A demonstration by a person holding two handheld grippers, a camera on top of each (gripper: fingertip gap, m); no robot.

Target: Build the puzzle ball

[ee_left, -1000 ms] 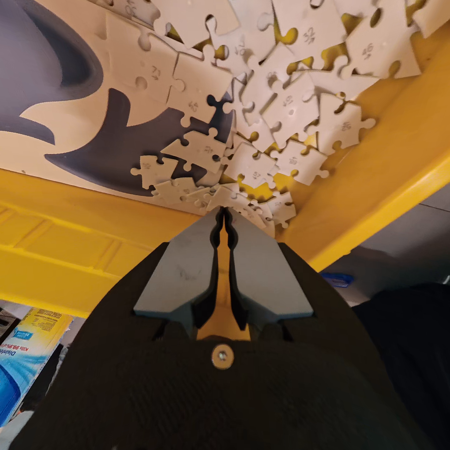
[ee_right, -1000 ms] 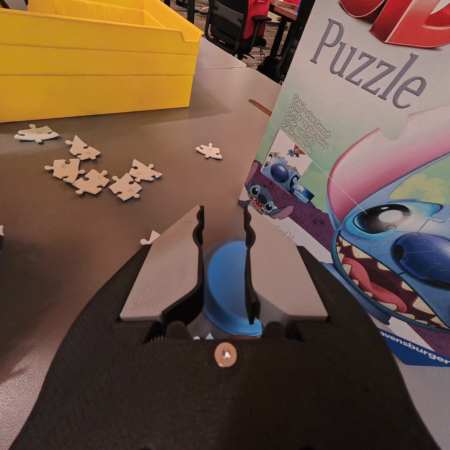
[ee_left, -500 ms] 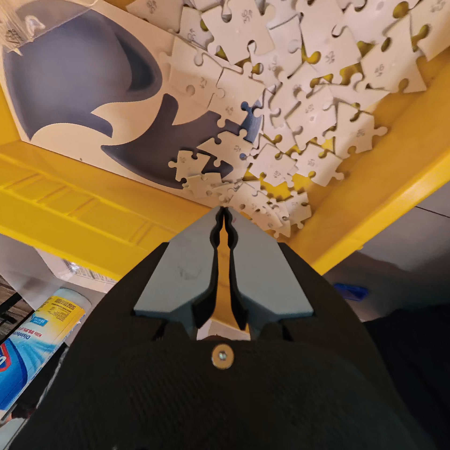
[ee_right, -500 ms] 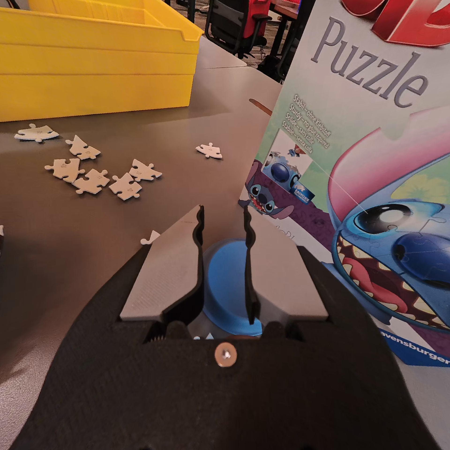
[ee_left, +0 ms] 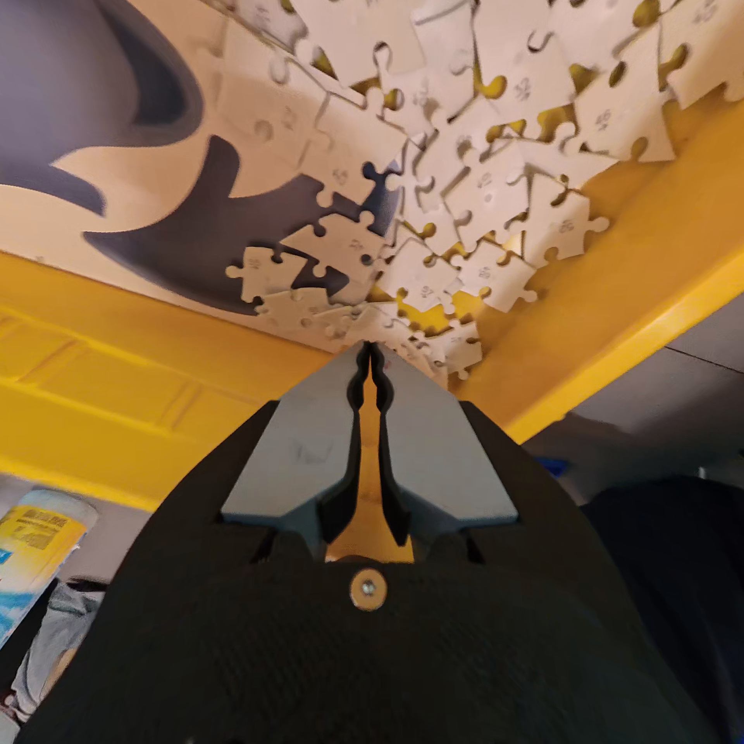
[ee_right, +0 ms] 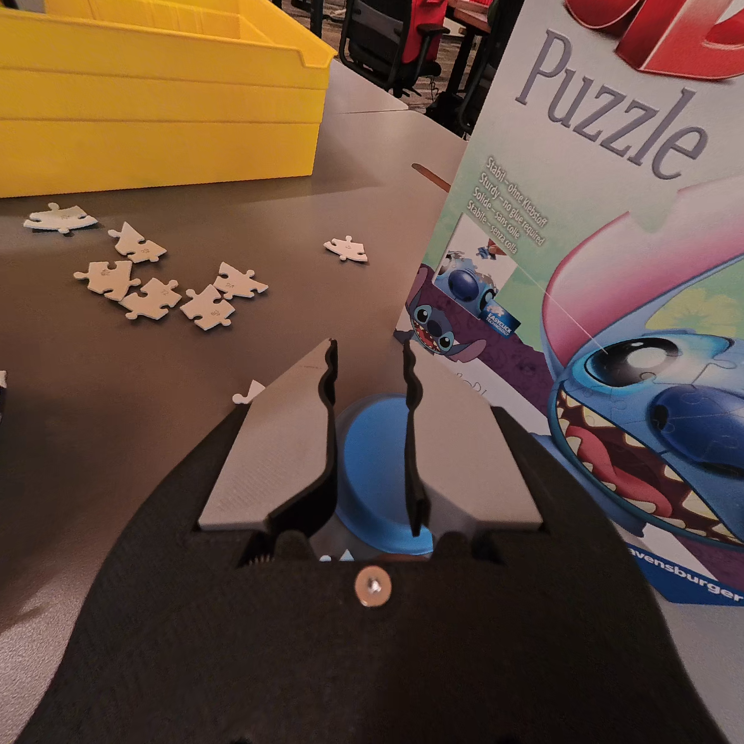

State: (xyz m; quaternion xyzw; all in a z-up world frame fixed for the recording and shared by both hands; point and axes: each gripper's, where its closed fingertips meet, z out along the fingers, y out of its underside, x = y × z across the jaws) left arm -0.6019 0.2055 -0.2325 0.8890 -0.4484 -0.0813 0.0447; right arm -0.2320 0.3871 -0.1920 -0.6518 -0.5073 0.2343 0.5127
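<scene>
- Found the left gripper point(ee_left: 367, 347) closed tip to tip, poked into the near corner of a yellow plastic bin point(ee_left: 120, 382); could not tell whether a piece was nipped between the tips, as motion blur hid it.
- Saw just beyond those tips a heap of pale, number-stamped cardboard puzzle pieces point(ee_left: 483, 201), lying back side up and overlapping; spotted under the heap a cream printed sheet with dark blue shapes point(ee_left: 161, 193).
- Found the right gripper point(ee_right: 368, 346) spread open and empty, low over the grey table point(ee_right: 302, 354); made out a round blue plastic stand point(ee_right: 374, 463) below and between its fingers, not clamped.
- Noted an upright cardboard puzzle box point(ee_right: 604, 261) just right of that gripper; counted a few loose pale pieces point(ee_right: 153, 298) scattered well to the left, in front of the yellow bin.
- Saw no ball yet: no joined pieces anywhere; judged the task barely begun, still at picking from the bin.
- Feared a double pick or none at all, since thin flat pieces overlap and interlock; feared a snagged tab dragging neighbours or the sheet up on the lift.
- Feared also a jab into the bin wall so close to the corner; feared a careless swing of the right gripper toppling the box.
</scene>
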